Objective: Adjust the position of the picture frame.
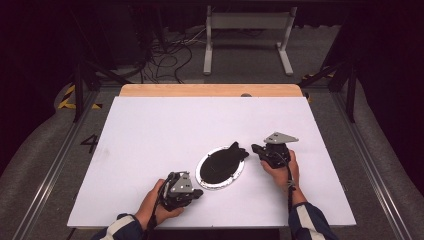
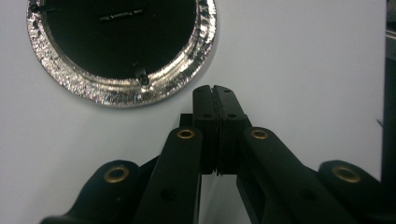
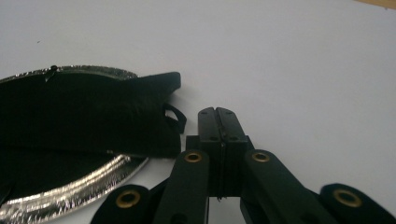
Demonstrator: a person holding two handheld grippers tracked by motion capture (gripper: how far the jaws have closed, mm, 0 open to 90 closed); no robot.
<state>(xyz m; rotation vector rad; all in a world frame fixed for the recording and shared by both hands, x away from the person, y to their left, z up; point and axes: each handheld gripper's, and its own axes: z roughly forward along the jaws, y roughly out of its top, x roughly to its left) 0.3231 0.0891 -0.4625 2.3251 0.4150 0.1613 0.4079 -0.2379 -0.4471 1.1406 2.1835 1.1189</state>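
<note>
A round silver-rimmed disc with a black centre point(image 1: 220, 169) lies flat on the white table top point(image 1: 150, 135). A black fabric piece with a small loop point(image 1: 235, 152) lies across the disc's far right rim and sticks out past it. My left gripper point(image 1: 198, 192) rests on the table just left of the disc's near rim point(image 2: 116, 95), its jaws shut with nothing between them point(image 2: 215, 91). My right gripper point(image 1: 256, 148) sits on the table just right of the fabric's end point(image 3: 159, 116), its jaws also shut and empty point(image 3: 217, 114).
The white board covers a wooden table whose bare strip point(image 1: 210, 90) shows at the far edge. Beyond it stand a white metal frame point(image 1: 247, 35) and loose cables point(image 1: 165, 57) on the floor. Black rails point(image 1: 370, 165) run along both sides.
</note>
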